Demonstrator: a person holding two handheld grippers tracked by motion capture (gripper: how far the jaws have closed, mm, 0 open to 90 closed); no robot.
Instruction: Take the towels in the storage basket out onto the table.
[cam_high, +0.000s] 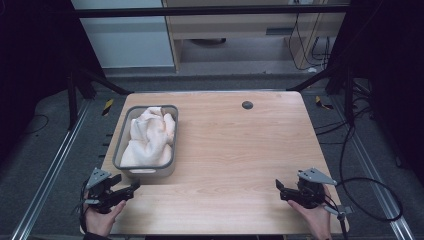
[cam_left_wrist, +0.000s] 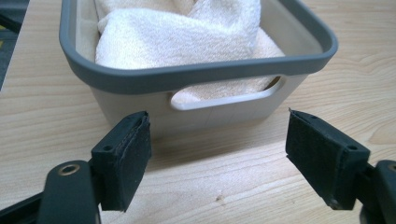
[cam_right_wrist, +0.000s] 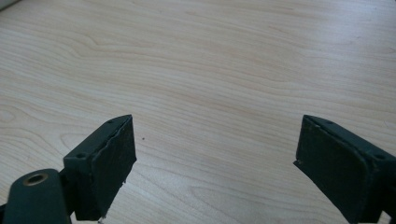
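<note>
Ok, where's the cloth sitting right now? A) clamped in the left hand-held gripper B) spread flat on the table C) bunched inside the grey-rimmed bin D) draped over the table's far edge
C: the white cloth lies crumpled inside the grey-rimmed bin; both hand-held grippers are open and empty.

A fluffy terry towel (cam_left_wrist: 187, 32) is filling a smooth, seemingly plastic bin (cam_left_wrist: 196, 74); the table (cam_right_wrist: 210, 70) is showing matt pale wood grain.

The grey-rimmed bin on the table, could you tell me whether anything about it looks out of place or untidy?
Nothing is spilled or damaged. The grey-rimmed plastic bin stands upright on the wooden table, and the crumpled cream towel lies bunched inside it, unfolded, bulging at the handle slot.
</note>
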